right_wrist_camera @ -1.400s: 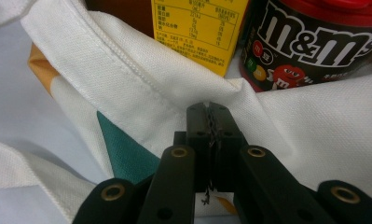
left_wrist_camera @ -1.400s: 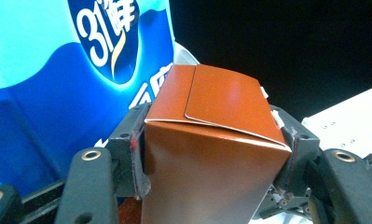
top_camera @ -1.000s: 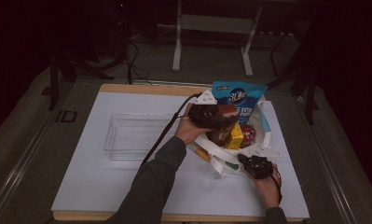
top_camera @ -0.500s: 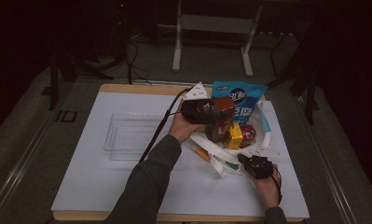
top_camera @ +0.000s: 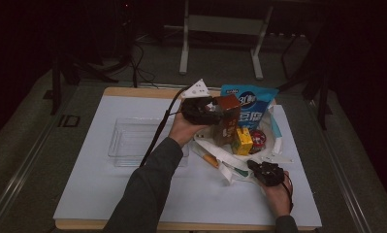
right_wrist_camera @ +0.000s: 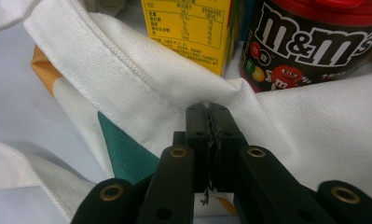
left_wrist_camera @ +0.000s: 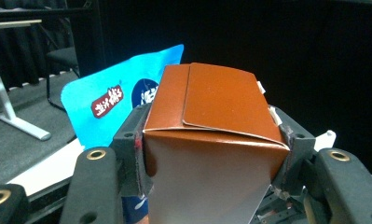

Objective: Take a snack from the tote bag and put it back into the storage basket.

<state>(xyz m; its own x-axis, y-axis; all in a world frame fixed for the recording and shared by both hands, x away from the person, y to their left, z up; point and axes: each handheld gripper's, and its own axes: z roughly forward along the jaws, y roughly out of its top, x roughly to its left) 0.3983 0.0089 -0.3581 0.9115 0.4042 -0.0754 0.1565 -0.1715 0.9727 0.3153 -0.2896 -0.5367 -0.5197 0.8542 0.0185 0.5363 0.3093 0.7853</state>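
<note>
High view: left gripper (top_camera: 219, 112) — clamping brown carton (top_camera: 226, 119) — has risen; right gripper (top_camera: 259, 170) pinches bag (top_camera: 220, 156).

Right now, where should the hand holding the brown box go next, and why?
Probably left, toward the clear plastic tray: the left gripper grips the brown cardboard carton lifted above the white cloth bag, whose edge the right gripper pinches.
</note>
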